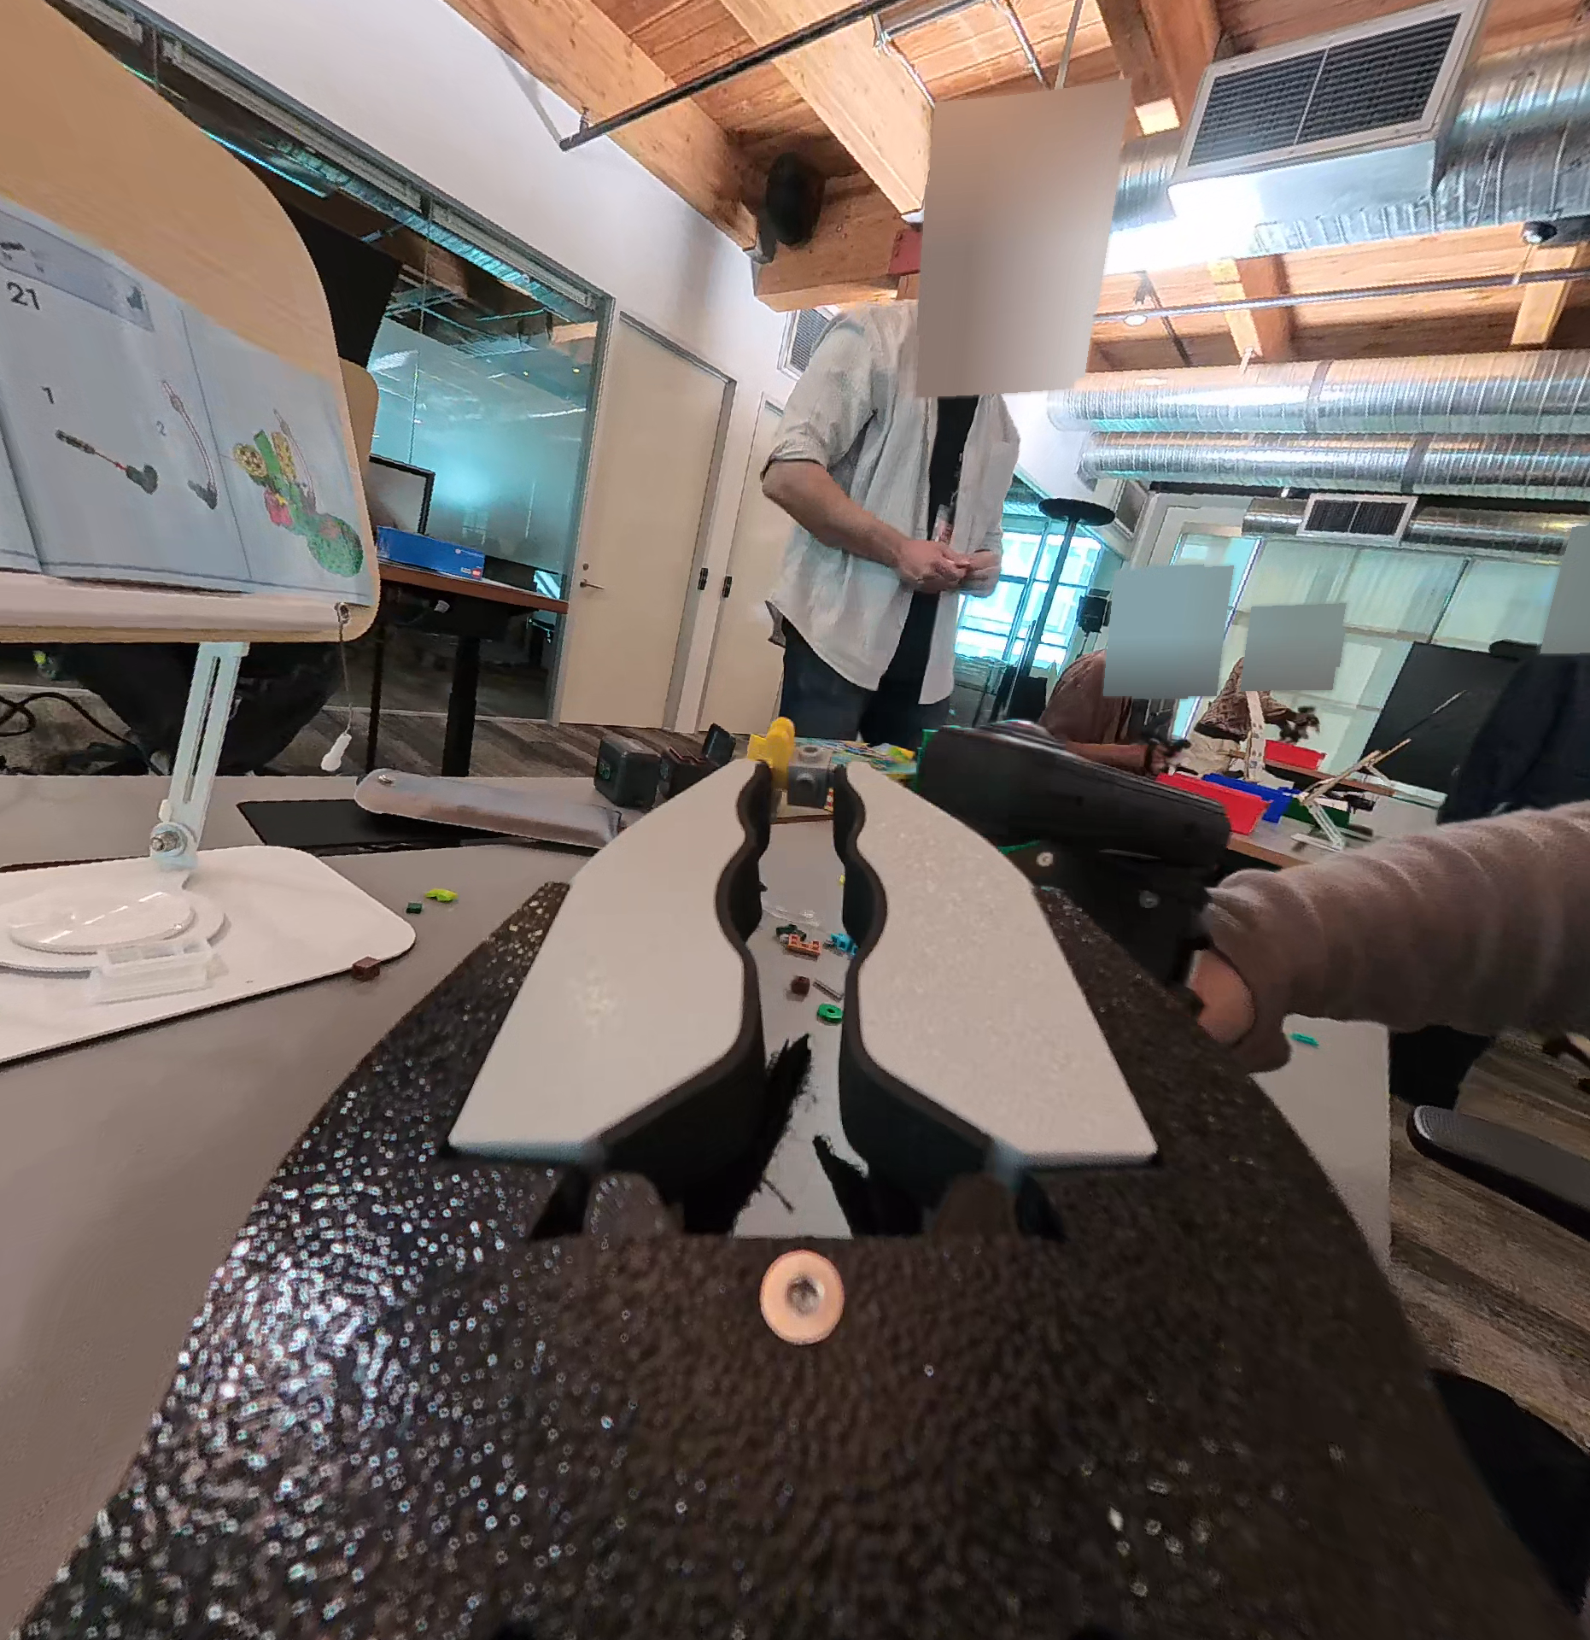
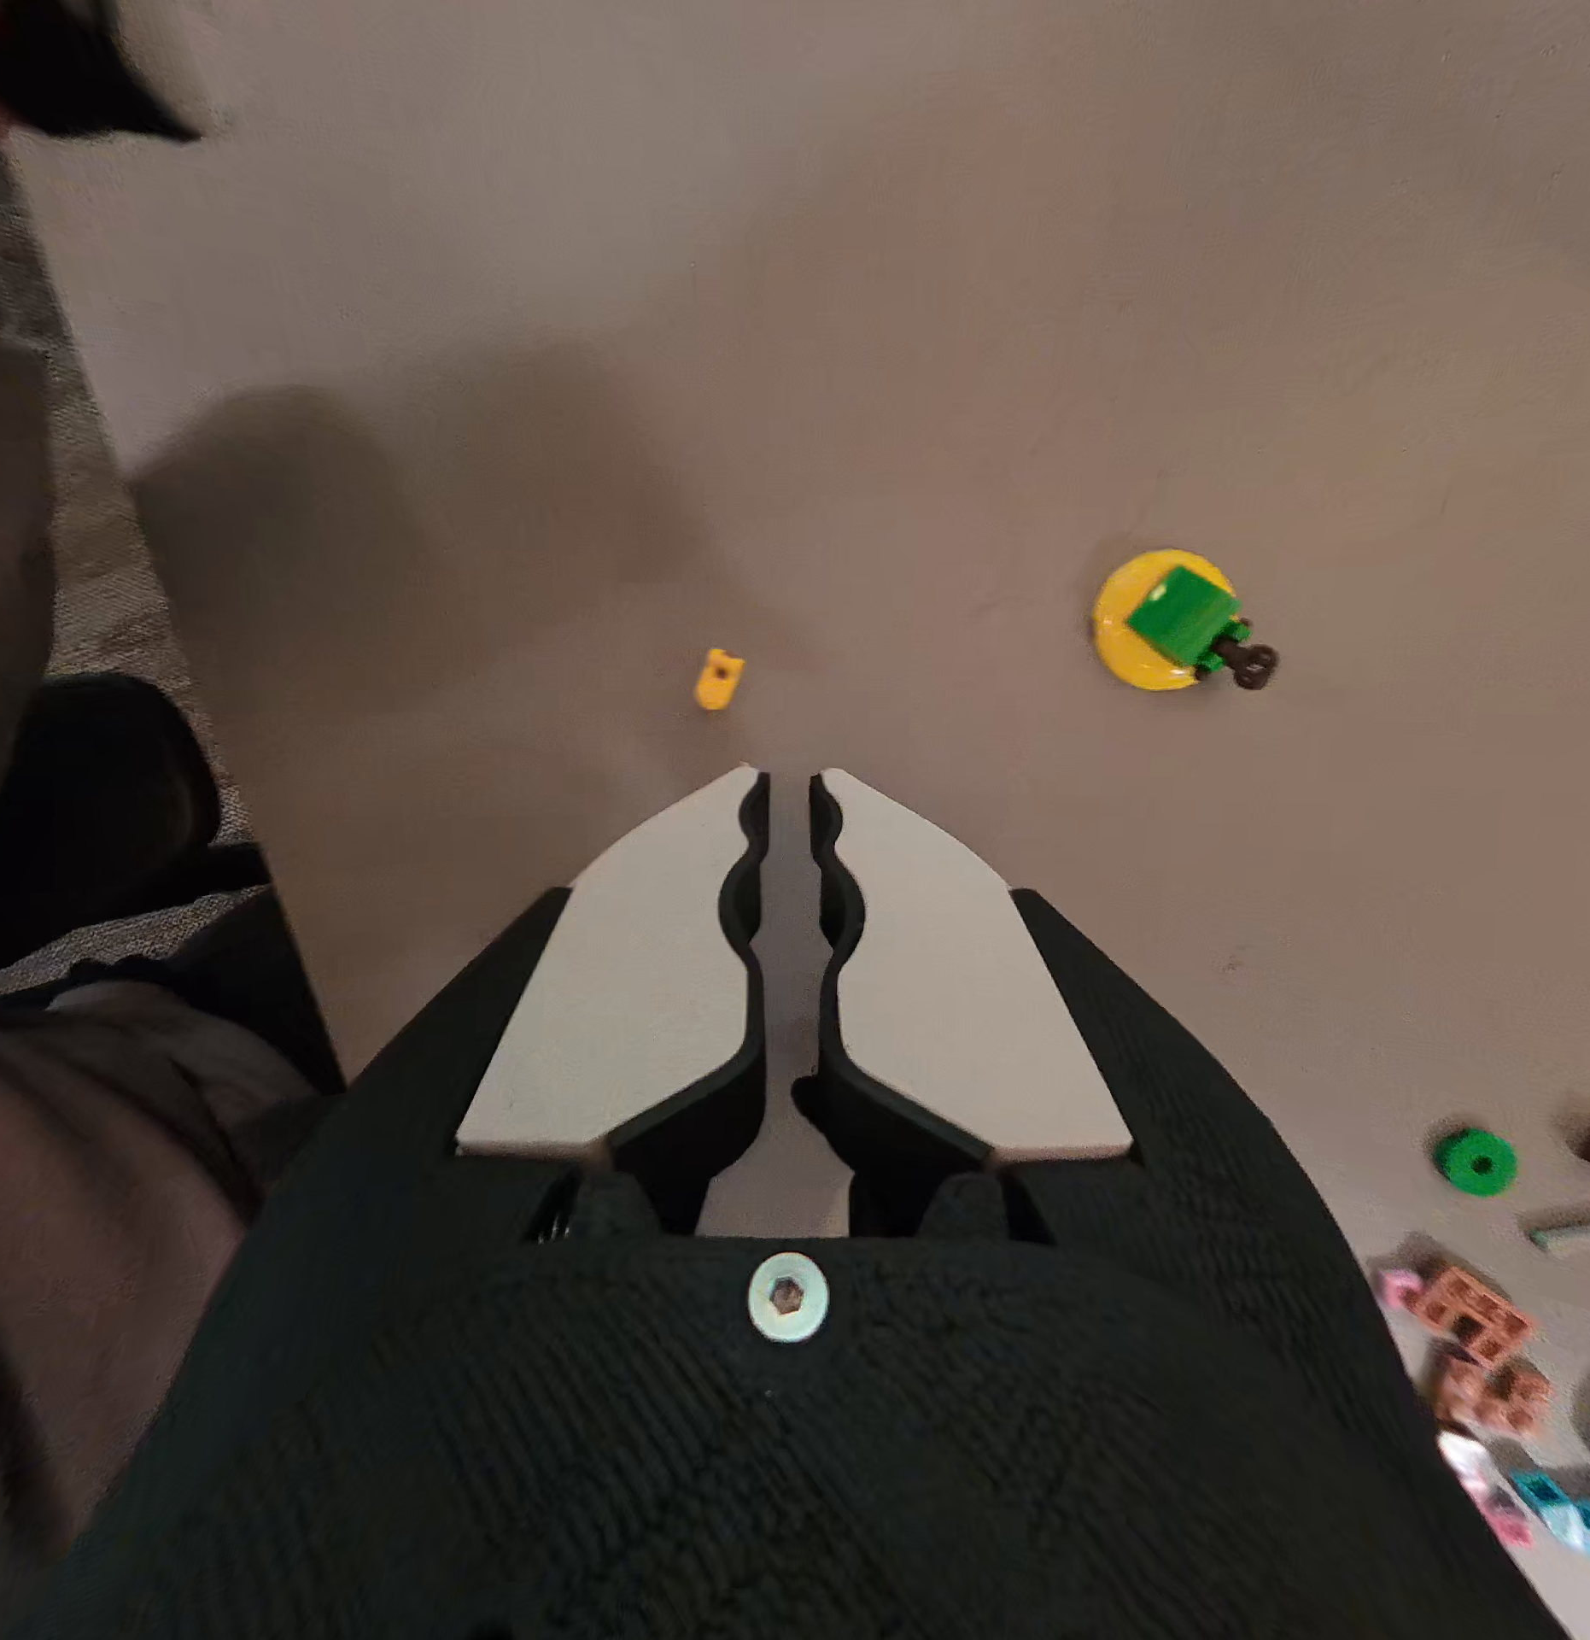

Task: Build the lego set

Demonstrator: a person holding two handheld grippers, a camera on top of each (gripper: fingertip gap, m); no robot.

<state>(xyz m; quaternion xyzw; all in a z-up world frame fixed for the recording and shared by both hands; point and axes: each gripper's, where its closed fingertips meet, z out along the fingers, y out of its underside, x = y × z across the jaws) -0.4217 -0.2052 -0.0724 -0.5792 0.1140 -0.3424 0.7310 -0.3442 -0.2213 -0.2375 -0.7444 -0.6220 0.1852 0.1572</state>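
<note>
So the right gripper (image 2: 790, 774) hangs over the grey tabletop (image 2: 862, 311) with its jaws parted by only a narrow slit and nothing between them. Just ahead of the tips lies a tiny yellow plastic lego clip piece (image 2: 719, 679), and further toward the right side sits a small sub-build: a yellow round dish with a green block and a black pin on top (image 2: 1168, 626). The left gripper (image 1: 796, 776) points across the tabletop, jaws also only slightly apart and empty, with a scatter of small mixed-colour loose bricks (image 1: 809, 945) lying beyond them. The yellow clip looks feather-light, hard and slick, so I'd guess it will skate or flip if nudged; pinching its two flat sides squarely seems the safest bet. The sub-build is stiff, but that pin could pop off, so I'd grab the dish rim. Hard to make out: the brown and pink pieces (image 2: 1475, 1331) at the right edge of the right wrist view are blurry and cut off, and the open instruction booklet on its wooden stand (image 1: 153, 444) is partly out of frame.
</note>
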